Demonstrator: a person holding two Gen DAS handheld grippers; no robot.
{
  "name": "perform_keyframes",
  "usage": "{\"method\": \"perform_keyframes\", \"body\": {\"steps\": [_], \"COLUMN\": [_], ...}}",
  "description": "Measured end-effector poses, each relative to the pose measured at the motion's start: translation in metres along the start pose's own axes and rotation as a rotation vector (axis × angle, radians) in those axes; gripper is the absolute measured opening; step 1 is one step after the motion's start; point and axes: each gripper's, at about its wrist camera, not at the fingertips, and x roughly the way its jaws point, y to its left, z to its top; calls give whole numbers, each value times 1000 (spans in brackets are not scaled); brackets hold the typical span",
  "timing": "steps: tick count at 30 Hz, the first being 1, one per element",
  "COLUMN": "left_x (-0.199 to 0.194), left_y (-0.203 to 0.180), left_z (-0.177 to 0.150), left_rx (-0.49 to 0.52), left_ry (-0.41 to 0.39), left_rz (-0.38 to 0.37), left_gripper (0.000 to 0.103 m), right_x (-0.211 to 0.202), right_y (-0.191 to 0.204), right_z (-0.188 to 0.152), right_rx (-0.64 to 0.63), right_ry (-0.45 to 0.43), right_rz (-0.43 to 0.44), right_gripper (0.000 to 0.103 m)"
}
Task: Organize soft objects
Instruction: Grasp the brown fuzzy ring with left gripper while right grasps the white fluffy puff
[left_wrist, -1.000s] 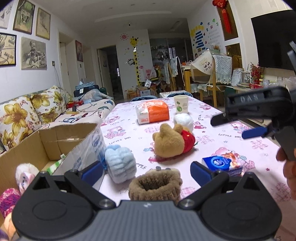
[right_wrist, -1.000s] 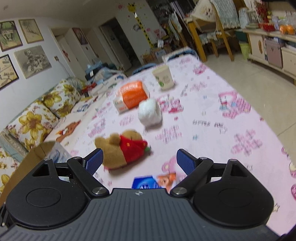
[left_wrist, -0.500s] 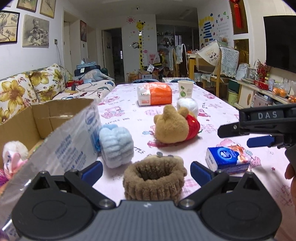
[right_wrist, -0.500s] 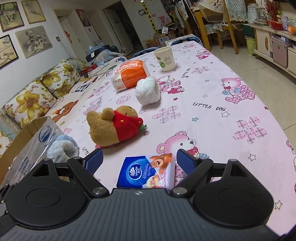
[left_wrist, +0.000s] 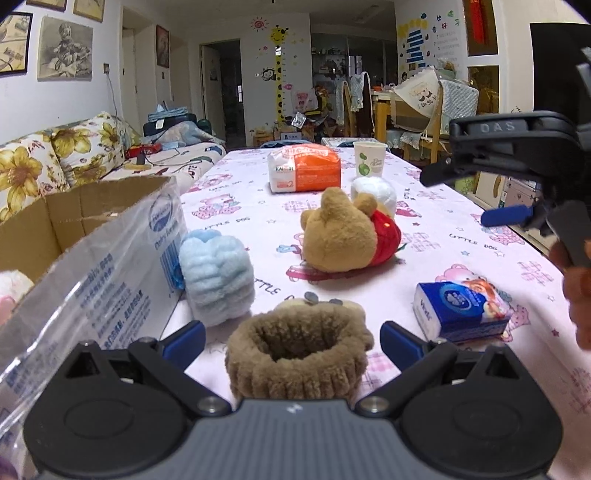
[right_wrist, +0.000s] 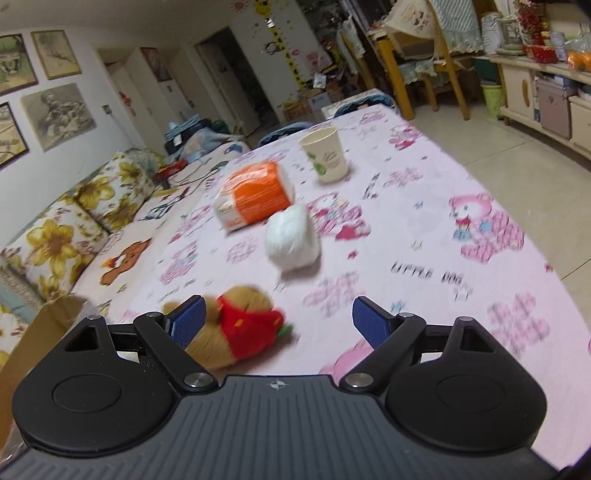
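My left gripper (left_wrist: 291, 338) is open, its jaws on either side of a brown fuzzy cuff (left_wrist: 299, 352) standing on the pink tablecloth (left_wrist: 461, 236). A light blue fuzzy cuff (left_wrist: 216, 275) stands beside the cardboard box (left_wrist: 92, 206) at left. A brown bear plush in a red shirt (left_wrist: 347, 234) lies mid-table, with a white fluffy ball (left_wrist: 373, 192) behind it. My right gripper (right_wrist: 279, 323) is open and empty above the bear (right_wrist: 240, 328); it also shows at the right of the left wrist view (left_wrist: 502, 192). The white ball (right_wrist: 291, 243) lies beyond.
A blue tissue pack (left_wrist: 461, 308) lies at right front. An orange tissue pack (left_wrist: 304, 168) and a paper cup (left_wrist: 369, 160) stand at the far end. A floral sofa (left_wrist: 55, 162) runs along the left. The box holds pink and white soft items (left_wrist: 11, 291).
My left gripper has moved a little closer to the brown cuff. My right gripper has lifted and moved forward, from over the blue tissue pack to over the bear.
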Motion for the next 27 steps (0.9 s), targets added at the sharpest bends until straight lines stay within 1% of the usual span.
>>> {"method": "perform_keyframes", "body": {"steps": [4, 7, 9, 13, 14, 19, 20, 23, 24, 25, 27], "left_x": [4, 4, 5, 5, 6, 9, 8, 9, 9, 9, 9], "left_y": [0, -1, -2, -1, -1, -1, 0, 2, 2, 2, 1], "left_z": [-1, -1, 0, 1, 1, 1, 1, 1, 1, 1, 1], "left_rx": [1, -1, 1, -10, -10, -12, -14, -20, -21, -21, -19], "left_ry": [23, 27, 31, 36, 37, 45, 46, 49, 51, 51, 47], "left_rz": [-9, -16, -22, -44, -48, -53, -54, -54, -55, -55, -57], "left_gripper": [98, 96, 95, 91, 88, 81, 79, 74, 73, 71, 69], "right_x": [23, 41, 56, 81, 88, 118, 123, 135, 136, 138, 141], "right_y": [2, 9, 9, 11, 13, 19, 19, 14, 13, 11, 8], "right_z": [11, 16, 21, 34, 37, 45, 46, 43, 41, 40, 37], "right_rx": [-61, -128, -140, -146, -159, -209, -208, -205, -204, -203, -196], "right_ry": [37, 46, 51, 55, 63, 116, 132, 167, 177, 182, 184], "right_rz": [-25, -37, -47, -49, -56, -98, -107, -124, -130, -128, -120], "right_gripper": [103, 103, 103, 103, 103, 103, 101, 91, 83, 78, 58]}}
